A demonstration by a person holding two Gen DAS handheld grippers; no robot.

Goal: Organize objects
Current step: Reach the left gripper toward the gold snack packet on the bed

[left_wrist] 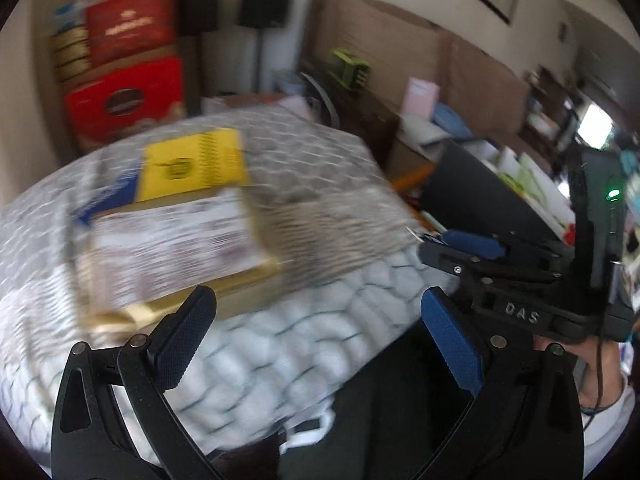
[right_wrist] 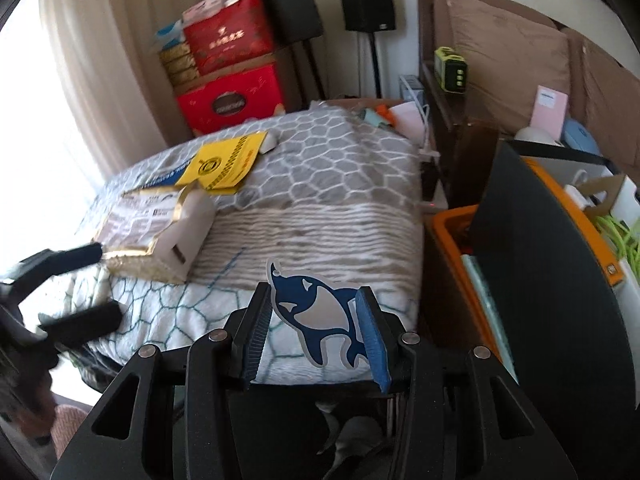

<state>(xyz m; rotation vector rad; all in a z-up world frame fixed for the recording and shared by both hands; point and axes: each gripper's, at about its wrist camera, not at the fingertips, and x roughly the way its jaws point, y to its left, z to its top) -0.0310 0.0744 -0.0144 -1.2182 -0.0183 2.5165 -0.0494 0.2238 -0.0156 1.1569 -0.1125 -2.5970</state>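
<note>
My right gripper [right_wrist: 314, 328] is shut on a flat blue and grey whale-shaped card [right_wrist: 316, 316] and holds it above the near edge of the bed [right_wrist: 320, 184]. My left gripper [left_wrist: 316, 336] is open and empty, just in front of a gold-edged box [left_wrist: 172, 248] with a printed label lying on the bed [left_wrist: 280, 360]. A yellow booklet [left_wrist: 196, 164] lies behind the box. In the right wrist view the box [right_wrist: 148, 232], the yellow booklet [right_wrist: 224, 164] and the open left gripper [right_wrist: 76, 288] show at the left. The right gripper [left_wrist: 460, 248] shows in the left wrist view.
Red gift boxes [right_wrist: 232, 92] are stacked behind the bed next to two black speakers [right_wrist: 368, 4]. An orange bin [right_wrist: 560, 248] with a black panel stands right of the bed. A brown headboard shelf [right_wrist: 448, 92] holds a green device [right_wrist: 452, 68].
</note>
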